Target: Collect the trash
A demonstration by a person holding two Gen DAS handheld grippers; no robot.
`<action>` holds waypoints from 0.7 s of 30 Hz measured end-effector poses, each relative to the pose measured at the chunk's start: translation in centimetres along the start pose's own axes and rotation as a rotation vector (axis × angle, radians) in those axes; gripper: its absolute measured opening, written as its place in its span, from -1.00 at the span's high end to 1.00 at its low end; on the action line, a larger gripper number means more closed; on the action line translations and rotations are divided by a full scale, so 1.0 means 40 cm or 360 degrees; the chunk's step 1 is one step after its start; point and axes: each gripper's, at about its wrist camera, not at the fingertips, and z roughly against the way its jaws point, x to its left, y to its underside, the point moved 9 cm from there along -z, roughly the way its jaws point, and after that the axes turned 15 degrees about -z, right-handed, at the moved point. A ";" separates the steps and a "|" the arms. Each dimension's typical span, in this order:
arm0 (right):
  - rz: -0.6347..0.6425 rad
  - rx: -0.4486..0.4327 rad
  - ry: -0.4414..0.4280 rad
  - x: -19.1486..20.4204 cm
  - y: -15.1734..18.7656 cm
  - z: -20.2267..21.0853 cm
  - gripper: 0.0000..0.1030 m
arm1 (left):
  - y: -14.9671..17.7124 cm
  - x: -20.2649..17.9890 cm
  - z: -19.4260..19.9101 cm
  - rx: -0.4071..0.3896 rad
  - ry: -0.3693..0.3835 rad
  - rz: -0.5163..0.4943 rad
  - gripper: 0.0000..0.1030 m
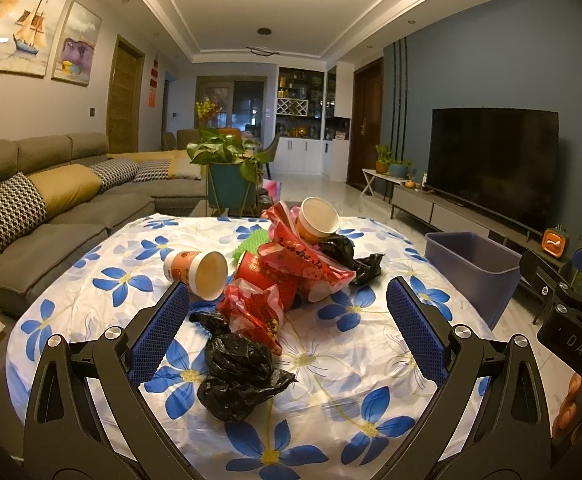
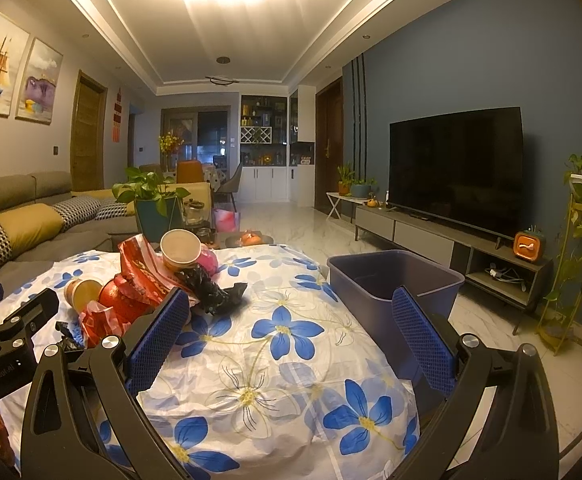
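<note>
- Left wrist view: my left tool hangs spread wide and empty over the trash pile on the flowered counter. Nearest is a black bag, with red wrappers and paper cups behind. I judge nothing is collected yet; next I lower onto the bag. "DAS" shows on the other tool's body.
- Right wrist view: my right tool is wide apart and empty too, near the purple bin just beside the counter.
</note>
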 end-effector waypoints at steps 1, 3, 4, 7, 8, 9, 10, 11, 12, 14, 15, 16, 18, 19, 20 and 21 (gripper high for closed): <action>0.0000 0.0000 -0.0001 0.000 0.000 -0.002 -0.89 | 0.000 0.000 0.000 0.0002 0.0000 0.0001 -0.89; -0.0003 0.0000 0.0001 -0.001 0.000 -0.002 -0.89 | 0.001 0.000 0.001 0.0001 0.0004 0.0003 -0.89; -0.0004 0.0001 0.0000 0.000 0.000 -0.002 -0.89 | 0.000 0.000 0.001 0.0003 0.0002 0.0003 -0.89; -0.0005 -0.0001 -0.0001 -0.002 0.000 0.000 -0.89 | 0.000 0.000 0.001 0.0002 0.0003 0.0000 -0.89; -0.0005 -0.0002 0.0001 -0.002 0.000 0.000 -0.89 | 0.000 0.000 0.001 0.0001 0.0004 0.0003 -0.89; -0.0004 -0.0003 0.0002 -0.002 0.000 0.000 -0.89 | 0.001 0.001 0.002 0.0001 0.0006 0.0005 -0.89; -0.0004 -0.0003 0.0000 -0.002 0.000 0.000 -0.89 | 0.000 -0.001 0.000 0.0002 0.0005 0.0004 -0.89; -0.0005 -0.0003 0.0000 -0.001 0.000 0.000 -0.89 | 0.000 -0.002 -0.001 0.0003 0.0006 0.0005 -0.89; -0.0006 -0.0004 0.0000 -0.001 0.000 0.000 -0.89 | 0.000 -0.002 -0.001 0.0003 0.0005 0.0004 -0.89; -0.0004 -0.0006 0.0002 -0.002 0.000 0.000 -0.89 | 0.000 -0.002 -0.001 0.0003 0.0005 0.0004 -0.89; -0.0005 -0.0006 0.0001 -0.002 -0.001 0.000 -0.89 | 0.001 -0.002 0.000 0.0003 0.0006 0.0005 -0.89; -0.0008 -0.0007 -0.0001 -0.002 -0.002 0.000 -0.89 | 0.000 -0.002 -0.001 0.0005 0.0008 0.0005 -0.89; -0.0013 -0.0009 -0.0001 -0.003 -0.004 -0.002 -0.89 | -0.001 -0.004 -0.001 0.0005 0.0007 0.0004 -0.89; -0.0014 -0.0010 -0.0003 -0.001 -0.004 -0.002 -0.89 | -0.001 -0.004 -0.001 0.0004 0.0006 0.0003 -0.89; -0.0012 -0.0010 -0.0003 -0.001 -0.004 -0.003 -0.89 | -0.001 -0.003 -0.001 0.0004 0.0006 0.0004 -0.89; -0.0011 -0.0011 -0.0002 -0.001 -0.003 -0.004 -0.89 | -0.001 -0.003 -0.002 0.0005 0.0006 0.0004 -0.89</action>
